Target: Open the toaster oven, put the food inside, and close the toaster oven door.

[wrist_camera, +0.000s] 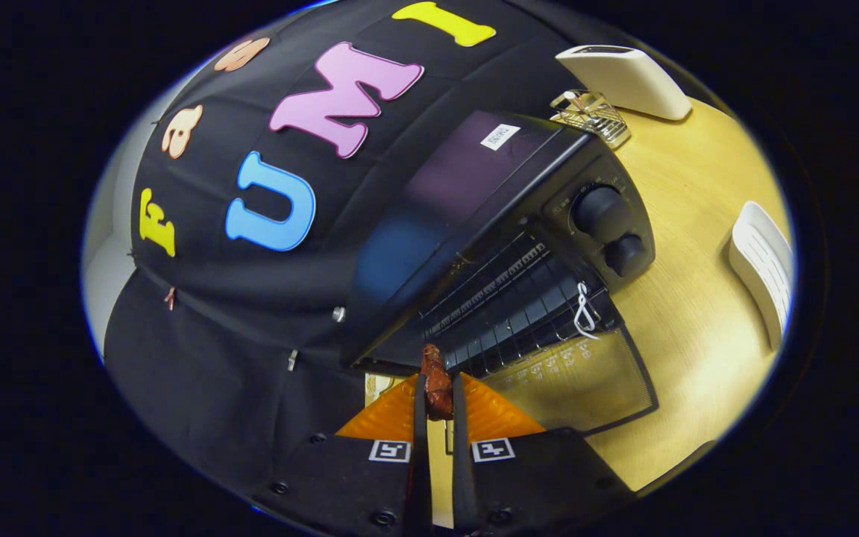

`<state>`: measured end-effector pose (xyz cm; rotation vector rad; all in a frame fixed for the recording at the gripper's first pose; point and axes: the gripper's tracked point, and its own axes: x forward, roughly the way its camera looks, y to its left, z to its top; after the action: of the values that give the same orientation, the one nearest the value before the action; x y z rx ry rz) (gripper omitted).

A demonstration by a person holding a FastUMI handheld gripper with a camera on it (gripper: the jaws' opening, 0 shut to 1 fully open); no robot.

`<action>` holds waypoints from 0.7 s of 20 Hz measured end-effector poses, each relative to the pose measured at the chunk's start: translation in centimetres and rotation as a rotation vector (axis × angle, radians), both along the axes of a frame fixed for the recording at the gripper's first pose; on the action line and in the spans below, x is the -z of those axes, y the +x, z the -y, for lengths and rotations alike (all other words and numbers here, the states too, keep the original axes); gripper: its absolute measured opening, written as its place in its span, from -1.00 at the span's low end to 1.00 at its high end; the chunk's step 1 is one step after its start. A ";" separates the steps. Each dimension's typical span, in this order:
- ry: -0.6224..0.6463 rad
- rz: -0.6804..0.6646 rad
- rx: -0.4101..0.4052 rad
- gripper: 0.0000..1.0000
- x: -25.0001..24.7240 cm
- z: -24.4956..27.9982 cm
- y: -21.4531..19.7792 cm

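Your claw [437, 391] is nearly closed, both fingers pressing on the brown piece of food [436, 382], which sticks out past the tips just before the toaster oven [504, 239], whose door [586, 380] hangs open on the wooden table [698, 313]

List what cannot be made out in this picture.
- Lower end of the food: hidden between the fingers of the gripper, gripper view.
- Markings around the knobs of the toaster oven: too small.
- Back of the oven's inside: dark behind the rack.
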<state>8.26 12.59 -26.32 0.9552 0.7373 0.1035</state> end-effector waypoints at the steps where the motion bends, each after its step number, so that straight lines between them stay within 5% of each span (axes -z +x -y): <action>1: 0.006 0.001 0.028 -0.70 0.5 0.0 1.0; 8: 0.010 -0.010 0.136 -0.69 4.0 0.3 5.3; 14: -0.140 -0.036 0.138 -0.65 6.4 1.2 5.7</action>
<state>13.93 11.34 -32.68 0.8731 0.7000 -0.0855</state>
